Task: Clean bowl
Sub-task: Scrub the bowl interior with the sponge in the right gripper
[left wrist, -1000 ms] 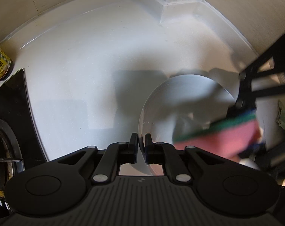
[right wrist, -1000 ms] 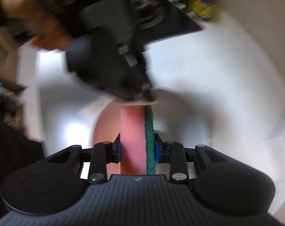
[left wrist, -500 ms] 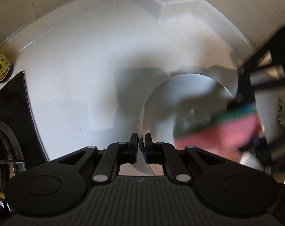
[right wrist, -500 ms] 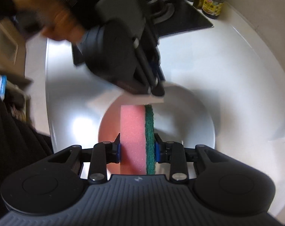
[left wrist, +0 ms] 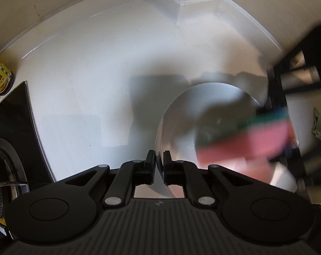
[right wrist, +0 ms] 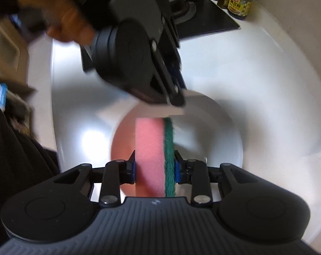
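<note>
Right wrist view: right claw (right wrist: 155,169) clamped on sponge (right wrist: 154,155) inside bowl (right wrist: 224,140), left claw (right wrist: 178,97) pinching its rim

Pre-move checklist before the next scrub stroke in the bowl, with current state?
1. Left tongs clamped on the rim of the bowl: ok, rim sits between the nearly closed fingers.
2. Right tongs gripping the sponge: ok, pink foam and green scour layer pinched from both sides.
3. Sponge inside the bowl: ok.
4. Sponge touching the bowl's surface: cannot tell, the sponge is motion-blurred in the left wrist view.
5. Bowl resting flat on the counter: cannot tell.
6. Jar clear of the stroke: ok, far off beside the stove.
</note>
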Demonstrator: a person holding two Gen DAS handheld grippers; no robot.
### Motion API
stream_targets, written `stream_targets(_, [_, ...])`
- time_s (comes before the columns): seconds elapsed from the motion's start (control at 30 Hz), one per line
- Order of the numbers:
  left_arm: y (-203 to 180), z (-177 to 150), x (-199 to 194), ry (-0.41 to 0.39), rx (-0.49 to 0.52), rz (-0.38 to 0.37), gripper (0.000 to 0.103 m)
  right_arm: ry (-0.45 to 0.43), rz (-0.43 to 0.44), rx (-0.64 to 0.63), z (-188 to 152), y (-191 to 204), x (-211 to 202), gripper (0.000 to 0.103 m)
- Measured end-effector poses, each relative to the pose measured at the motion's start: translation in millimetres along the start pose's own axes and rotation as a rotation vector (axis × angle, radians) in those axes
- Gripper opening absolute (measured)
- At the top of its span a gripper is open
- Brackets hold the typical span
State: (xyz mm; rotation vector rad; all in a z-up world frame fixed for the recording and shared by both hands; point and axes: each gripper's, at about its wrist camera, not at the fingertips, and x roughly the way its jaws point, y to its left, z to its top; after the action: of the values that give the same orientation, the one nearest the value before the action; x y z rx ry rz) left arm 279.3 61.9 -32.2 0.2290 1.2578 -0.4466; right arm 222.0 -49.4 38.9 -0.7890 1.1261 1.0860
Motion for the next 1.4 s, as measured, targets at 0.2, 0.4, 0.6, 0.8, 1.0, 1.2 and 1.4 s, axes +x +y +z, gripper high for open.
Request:
stream_targets(0.2, [0.1, -1.4, 1.2, -0.002, -0.003, 0.0, 0.004, -0.063, -0.071, 0.055, 3.9, -9.2, 4.9, 0.028])
stream_targets(0.4, [-2.6, -3.6, 0.0, -0.009, -0.001, 0.004, 0.004, -0.057, 0.076, 0.012, 0.1, 5.7, -0.9, 0.027])
stream_targets(0.6, [-2.5, -2.4, -0.5, -0.011, 0.008, 0.008, 0.005, -0.032, -0.019, -0.28, -18.1, 39.2, -12.5, 0.027])
stream_targets(0.8, [-3.9, -3.0, -1.0, -0.016, 0.011, 0.016, 0.005, -0.008, -0.058, -0.441, -28.5, 63.8, -21.5, 0.027])
stream_targets(1.0, [-6.8, -5.9, 0.8, -0.033, 0.018, 0.034, 0.005, -0.01, -0.082, -0.293, -17.7, 40.3, -7.5, 0.027])
stream_targets(1.2, [-13.8, -11.5, 2.3, -0.054, 0.029, 0.07, 0.006, -0.109, -0.058, 0.244, -37.3, -17.8, -16.6, 0.027])
stream_targets(1.4, [-18.5, -16.8, 1.5, -0.083, 0.036, 0.093, 0.006, -0.214, -0.046, 0.598, -62.4, -43.9, -30.8, 0.027])
